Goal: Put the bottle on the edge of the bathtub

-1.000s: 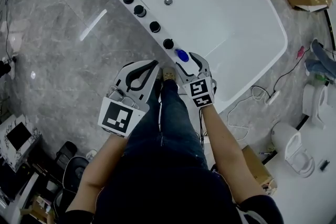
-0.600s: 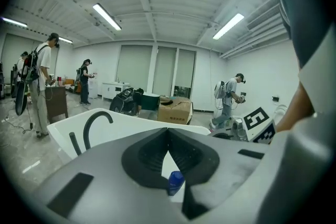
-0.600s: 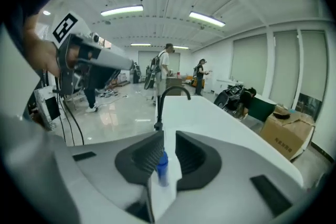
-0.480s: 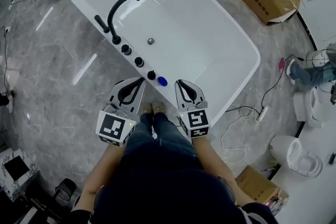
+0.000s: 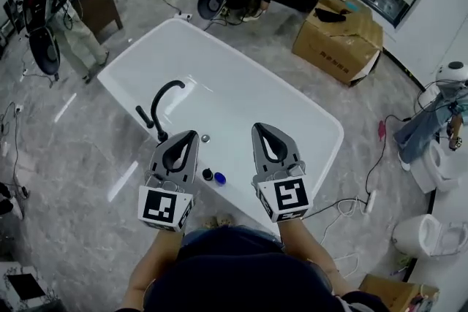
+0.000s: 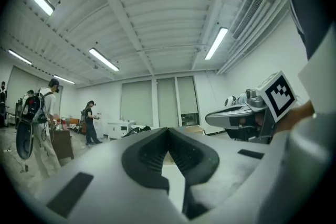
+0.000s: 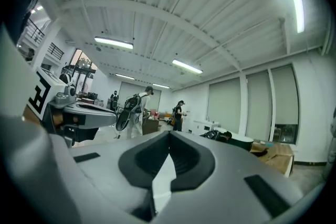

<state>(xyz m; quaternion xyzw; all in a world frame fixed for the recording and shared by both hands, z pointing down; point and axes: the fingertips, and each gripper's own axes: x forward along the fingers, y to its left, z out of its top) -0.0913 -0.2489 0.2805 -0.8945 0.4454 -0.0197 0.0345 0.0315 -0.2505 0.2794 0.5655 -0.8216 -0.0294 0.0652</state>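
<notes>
1. While both grippers hover side by side over the near rim of the tub, neither one carries anything. The left gripper has its jaws pressed together with nothing between them, and the right gripper is the same.
2. The bottle shows only as a small blue top. It sits on the near rim between the two grippers and below them, just beside a black knob. It looks too small to tell whether it stands fully upright.
3. Judging from this, the placing looks done, so what remains is mostly a matter of not disturbing it.
4. The main risk is a knock. If either gripper drops or swings inward, its closed tips could clip the bottle, because it lies right under the gap between them.
5. The rim is narrow and glossy. A nudged bottle would probably slide or tip, either into the tub or onto the floor.
6. The person stands close against the tub. A bump of a knee or foot on its wall could shake the rim and unsettle the bottle.
7. A lift straight up and away seems the safest exit.
</notes>
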